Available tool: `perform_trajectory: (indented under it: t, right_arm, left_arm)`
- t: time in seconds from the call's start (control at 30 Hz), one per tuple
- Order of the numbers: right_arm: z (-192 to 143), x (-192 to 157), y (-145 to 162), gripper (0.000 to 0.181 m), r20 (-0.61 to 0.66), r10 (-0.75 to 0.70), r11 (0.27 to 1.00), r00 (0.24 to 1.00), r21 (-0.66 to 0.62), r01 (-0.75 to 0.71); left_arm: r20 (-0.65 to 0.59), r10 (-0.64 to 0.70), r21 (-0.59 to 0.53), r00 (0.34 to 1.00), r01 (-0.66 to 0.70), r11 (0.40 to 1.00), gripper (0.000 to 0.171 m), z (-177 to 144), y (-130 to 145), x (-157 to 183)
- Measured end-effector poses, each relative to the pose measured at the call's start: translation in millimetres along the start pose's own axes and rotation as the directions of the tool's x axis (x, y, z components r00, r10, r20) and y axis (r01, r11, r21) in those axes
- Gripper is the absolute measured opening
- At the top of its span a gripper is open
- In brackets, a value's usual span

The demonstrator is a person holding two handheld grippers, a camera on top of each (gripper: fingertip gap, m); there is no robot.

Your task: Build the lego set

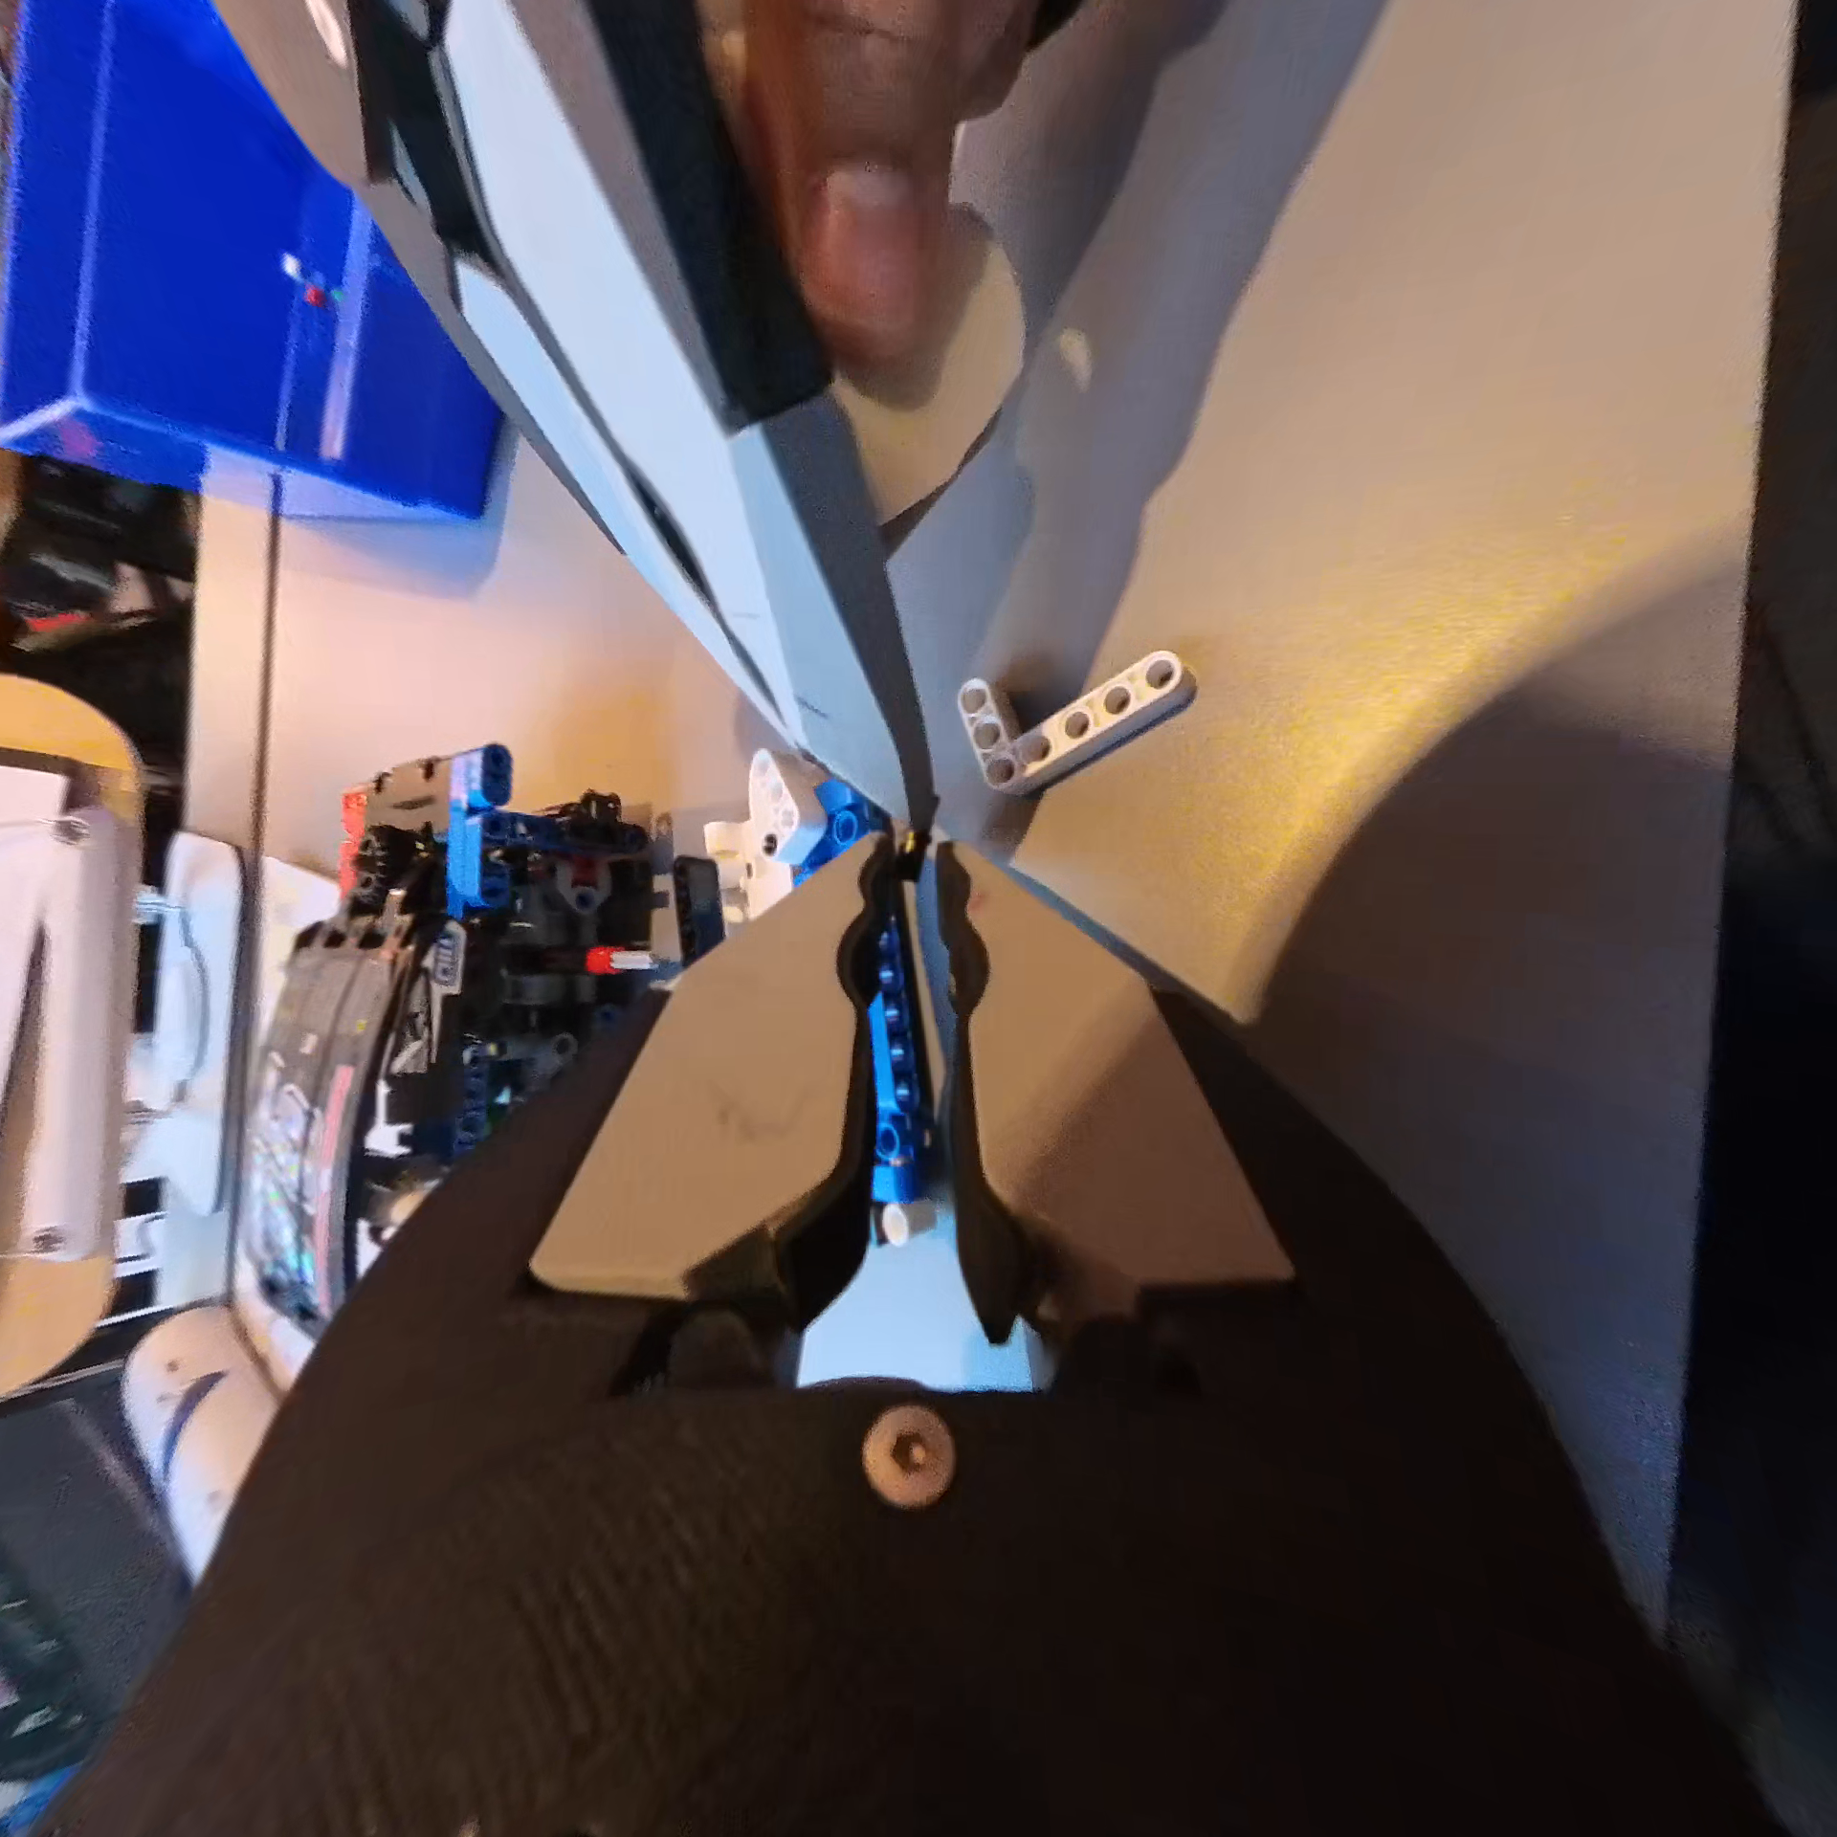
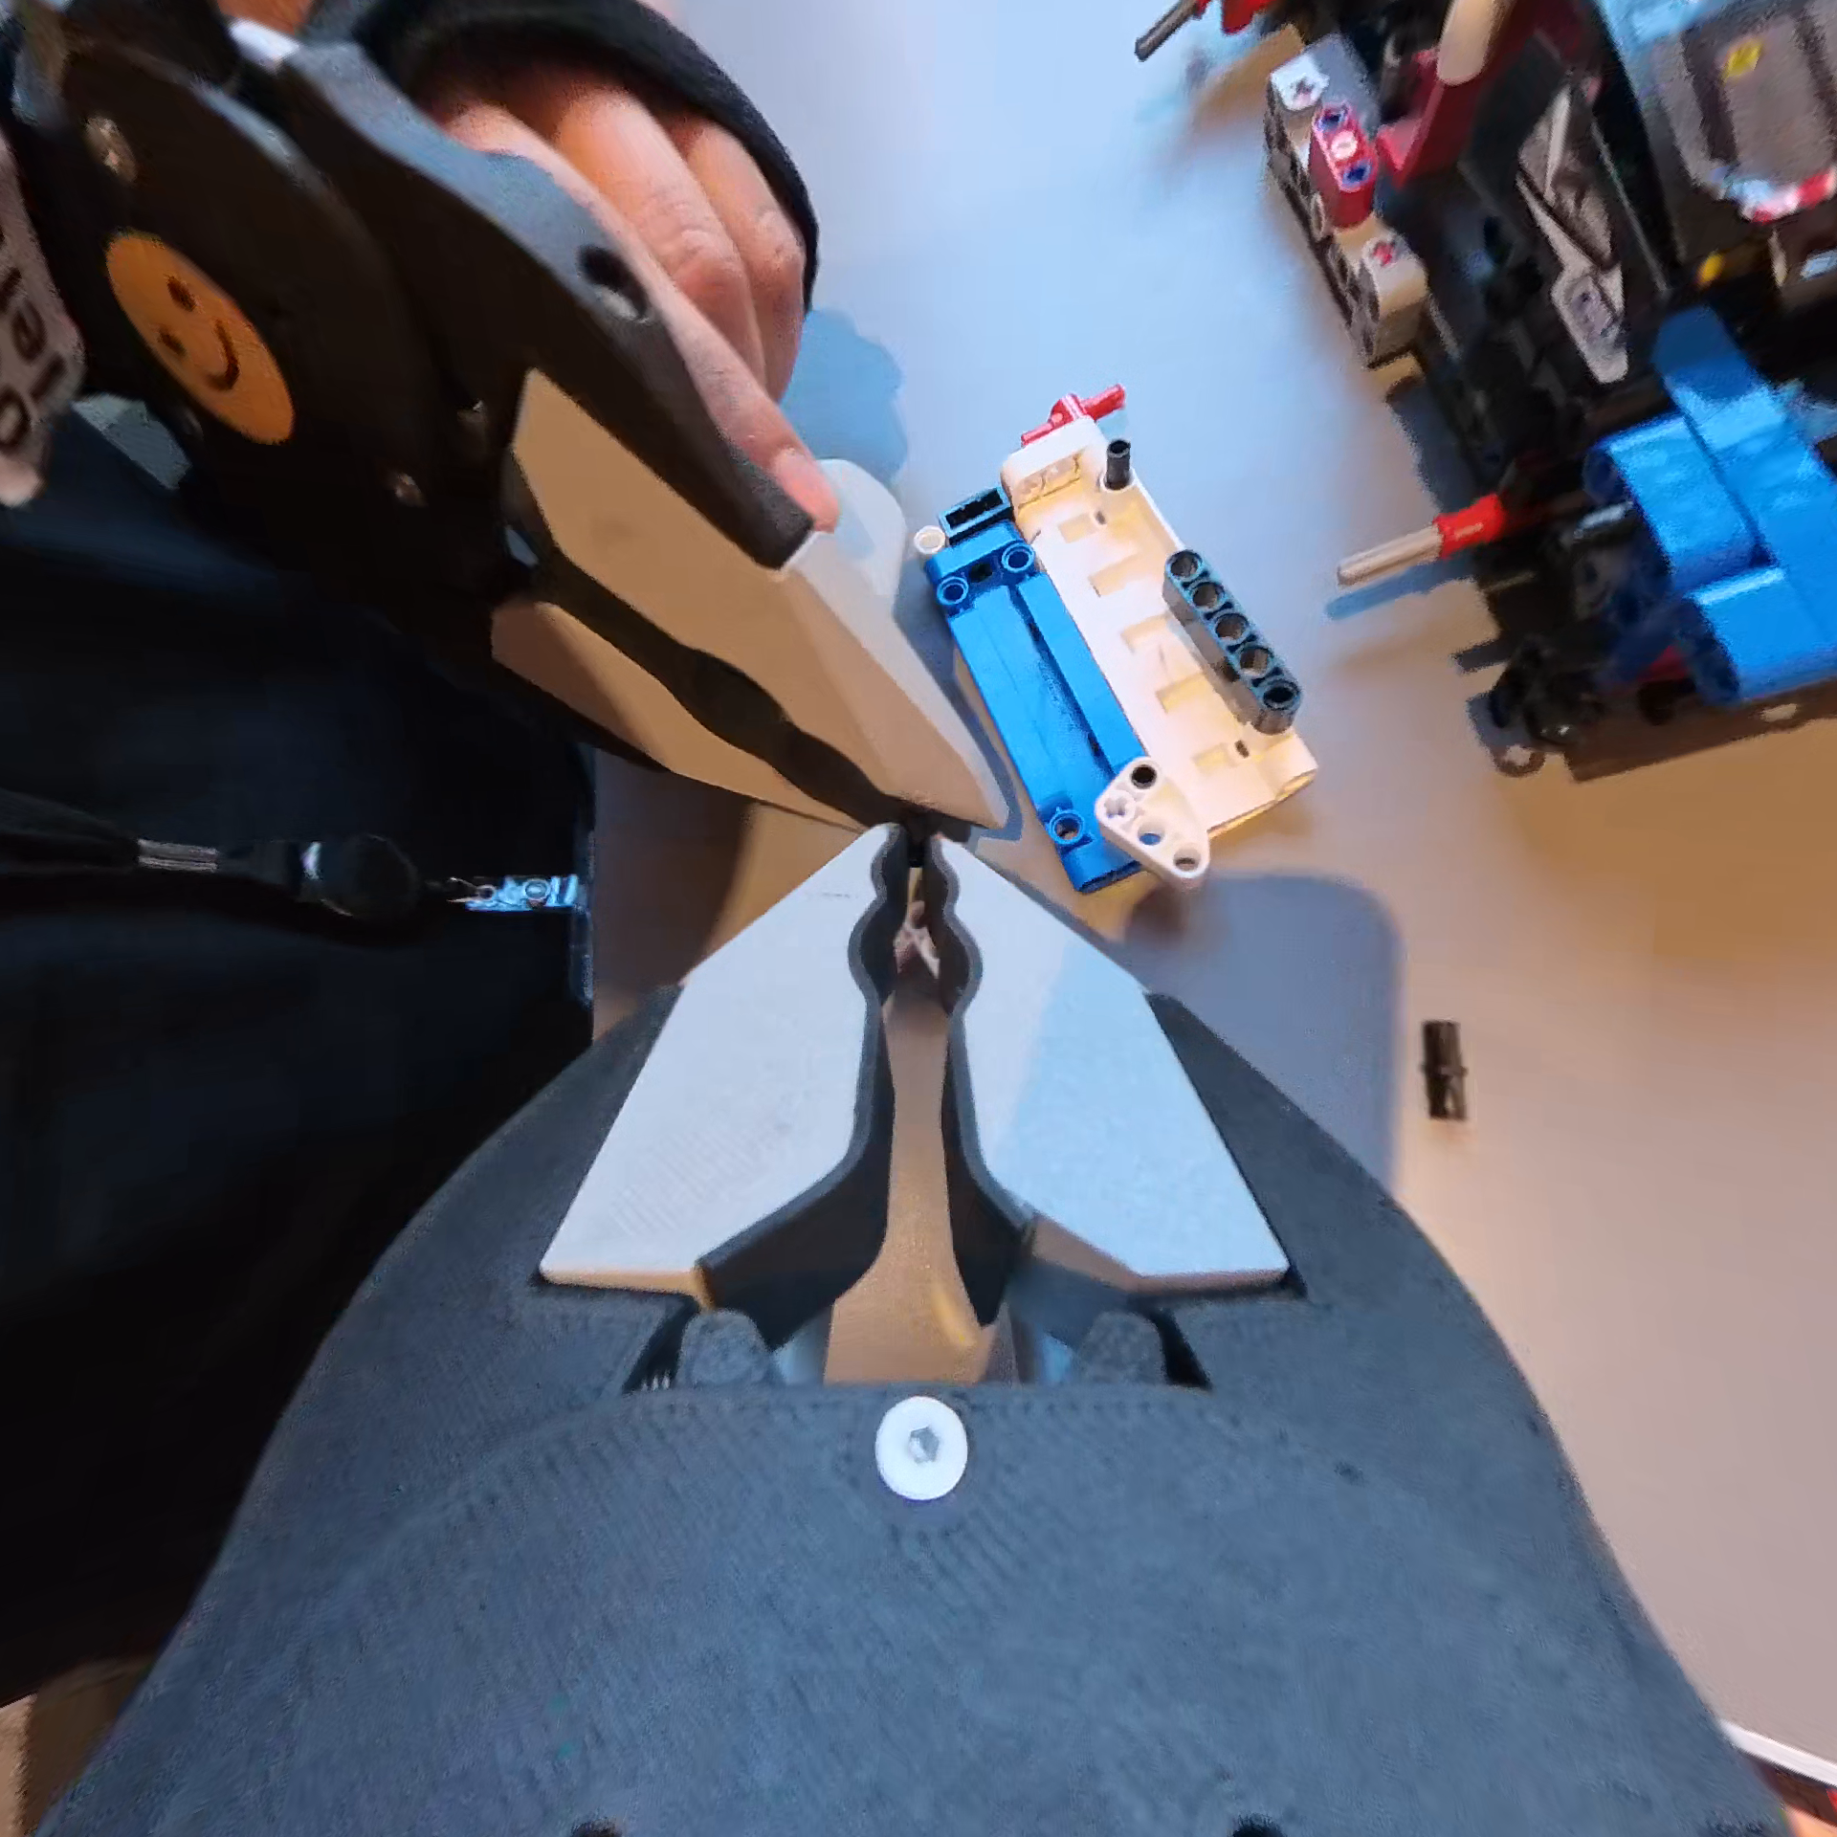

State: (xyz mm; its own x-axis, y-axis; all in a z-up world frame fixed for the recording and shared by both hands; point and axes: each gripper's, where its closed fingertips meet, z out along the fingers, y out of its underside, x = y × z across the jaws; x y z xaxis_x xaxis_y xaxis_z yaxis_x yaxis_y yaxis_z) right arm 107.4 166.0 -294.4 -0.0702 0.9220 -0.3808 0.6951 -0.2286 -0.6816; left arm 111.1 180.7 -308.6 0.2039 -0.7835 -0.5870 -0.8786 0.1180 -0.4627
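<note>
Across the grey tabletop, the biggest thing is the large, partly built black, blue and red brick vehicle, standing well apart at the far right of the right wrist view. Nearer the middle lies the smaller sub-assembly, a white ribbed panel joined to a long blue beam, with a dark grey holed beam and a white triangular plate fixed on it. A light grey L-shaped holed beam lies loose on the table in the left wrist view, and a short black connector pin lies alone off to the right.

Both tools meet tip to tip just beside the sub-assembly's near end. The left gripper has its jaws nearly pressed together, and the right gripper likewise; between the meeting tips sits a tiny dark piece, probably a black pin. It is too small and blurred to say which tool actually pinches it, or whether both do.

My reading is that a pin is being passed or re-seated between the tools before going into a hole of the blue beam. Next would come one tool taking a firm, square hold, the other letting go, then lining the pin up with a hole and pressing it straight in.
</note>
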Motion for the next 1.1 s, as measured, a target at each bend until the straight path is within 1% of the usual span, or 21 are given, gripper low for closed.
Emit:
perform_trajectory:
  t: [0.2,0.27,0.3,0.37,0.43,0.5,0.57,0.63,0.73,0.77,0.83,0.97,1.1]
  right_arm:
    - [1.1,2.5,2.1,0.0,0.08,0.132,0.991,0.988,0.012,-0.134]
    - [0.0,3.9,0.9,0.0,0.094,0.155,0.987,0.984,0.029,-0.158]
    - [-0.9,3.8,0.7,0.0,0.093,0.138,0.989,0.986,0.038,-0.142]
    - [-4.8,0.8,-1.4,0.0,0.07,0.052,0.995,0.996,0.082,-0.058]
    - [-12.4,-2.6,-5.1,0.0,0.013,-0.059,0.987,0.998,0.153,0.056]
    - [-19.1,-2.1,-5.5,0.0,-0.079,-0.157,0.967,0.984,0.189,0.17]
    - [-23.4,-6.1,-5.5,0.003,-0.149,-0.252,0.939,0.956,0.201,0.279]
    - [-25.3,-13.4,-4.0,0.005,-0.2,-0.354,0.9,0.914,0.193,0.391]
    - [-20.9,-20.6,5.6,0.005,-0.251,-0.495,0.839,0.832,0.113,0.533]
    - [-17.6,-22.0,8.9,0.003,-0.257,-0.525,0.824,0.811,0.086,0.56]
    - [-11.4,-19.8,12.3,0.003,-0.264,-0.526,0.828,0.808,0.057,0.558]
    - [-10.4,-17.6,11.3,0.0,-0.258,-0.512,0.837,0.819,0.063,0.543]
    - [-5.0,-12.2,17.3,0.0,-0.267,-0.53,0.837,0.805,-0.013,0.547]
  left_arm:
    - [0.08,0.102,-0.018,0.992,-0.1,0.995,0.004,2.8,-1.0,-0.7]
    - [0.085,0.079,-0.019,0.993,-0.078,0.997,0.003,3.3,-0.7,-2.0]
    - [0.059,0.033,-0.006,0.998,-0.033,0.999,0.002,3.3,-1.6,-0.6]
    - [-0.039,-0.115,0.041,0.993,0.116,0.992,0.002,1.1,-6.4,2.4]
    - [-0.139,-0.257,0.095,0.956,0.271,0.958,0.001,-4.2,-13.6,1.7]
    - [-0.227,-0.346,0.109,0.91,0.377,0.92,0.002,-7.2,-17.6,3.9]
    - [-0.321,-0.418,0.095,0.85,0.468,0.879,0.001,-8.5,-21.1,10.7]
    - [-0.412,-0.48,0.05,0.774,0.545,0.837,0.002,-9.0,-23.1,18.8]
    - [-0.522,-0.537,-0.025,0.663,0.617,0.786,0.001,-11.5,-25.3,29.5]
    - [-0.534,-0.546,-0.028,0.645,0.632,0.774,0.002,-11.8,-26.0,28.9]
    - [-0.517,-0.534,-0.009,0.669,0.619,0.785,0.002,-11.3,-24.6,25.7]
    - [-0.436,-0.471,0.001,0.767,0.524,0.852,0.002,-7.5,-18.4,26.3]
    - [-0.392,-0.429,-0.004,0.814,0.464,0.886,0.001,-4.4,-16.7,30.0]
